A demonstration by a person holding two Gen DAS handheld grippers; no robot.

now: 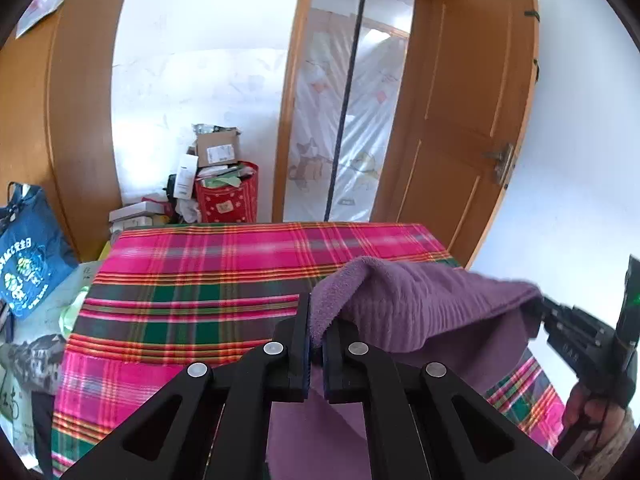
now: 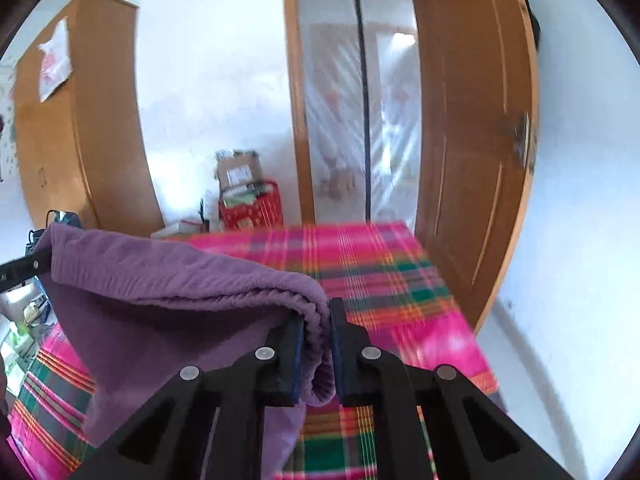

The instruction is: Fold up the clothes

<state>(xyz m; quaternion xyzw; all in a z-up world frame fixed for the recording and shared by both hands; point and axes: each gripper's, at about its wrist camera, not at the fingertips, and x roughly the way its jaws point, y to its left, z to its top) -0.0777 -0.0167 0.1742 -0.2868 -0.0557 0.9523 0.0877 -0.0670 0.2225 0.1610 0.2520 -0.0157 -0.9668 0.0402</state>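
A purple fleece garment point(image 1: 420, 300) hangs stretched between my two grippers above a table with a pink, green and red plaid cloth point(image 1: 192, 280). My left gripper point(image 1: 318, 320) is shut on its left corner. My right gripper point(image 2: 316, 320) is shut on a bunched fold at its right end point(image 2: 180, 280). The right gripper also shows at the right of the left wrist view point(image 1: 538, 300); the left gripper's tip shows at the left edge of the right wrist view point(image 2: 36, 266). The garment's lower part drapes down onto the plaid cloth point(image 2: 380, 280).
Beyond the table's far edge stand a red bag and cardboard boxes point(image 1: 224, 184) by the white wall. A wooden door point(image 1: 468, 120) stands open at the right beside a curtained doorway. A wooden wardrobe point(image 1: 76, 120) and a blue bag point(image 1: 28, 256) are at the left.
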